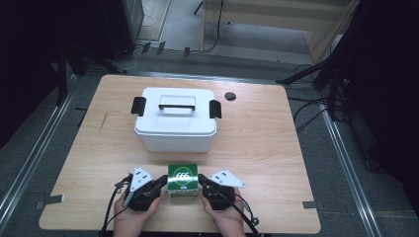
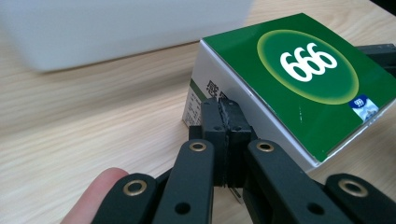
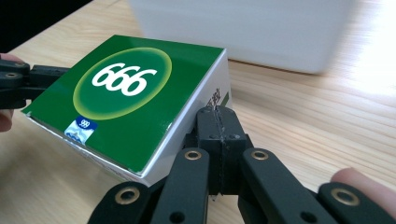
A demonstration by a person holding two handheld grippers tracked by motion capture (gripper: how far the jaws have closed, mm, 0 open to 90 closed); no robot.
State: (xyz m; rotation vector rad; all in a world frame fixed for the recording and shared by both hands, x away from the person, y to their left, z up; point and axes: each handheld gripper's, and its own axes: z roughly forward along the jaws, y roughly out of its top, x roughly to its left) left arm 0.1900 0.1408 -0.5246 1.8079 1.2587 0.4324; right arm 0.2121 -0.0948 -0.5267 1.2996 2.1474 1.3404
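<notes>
Nearest the camera, at the table's front edge, the person's two hands hold the grippers against a small green box (image 1: 183, 179) marked 666. The left gripper (image 1: 161, 180) has its jaws pressed together with nothing between them, tips against the box's white left side. The right gripper (image 1: 202, 180) is likewise closed and empty, its tips against the right side. The step in hand looks like a squeeze from both sides, perhaps to lift or slide the box. To do it well, both grippers should press evenly and level, low on the side walls, since the thin carton could dent or pivot.

Just beyond stands a white lidded container (image 1: 175, 120) with black side latches, lid on; it would have to be opened before it could receive the box. Farther back, a dark round cap (image 1: 230, 96) sits in the table (image 1: 267, 143).
</notes>
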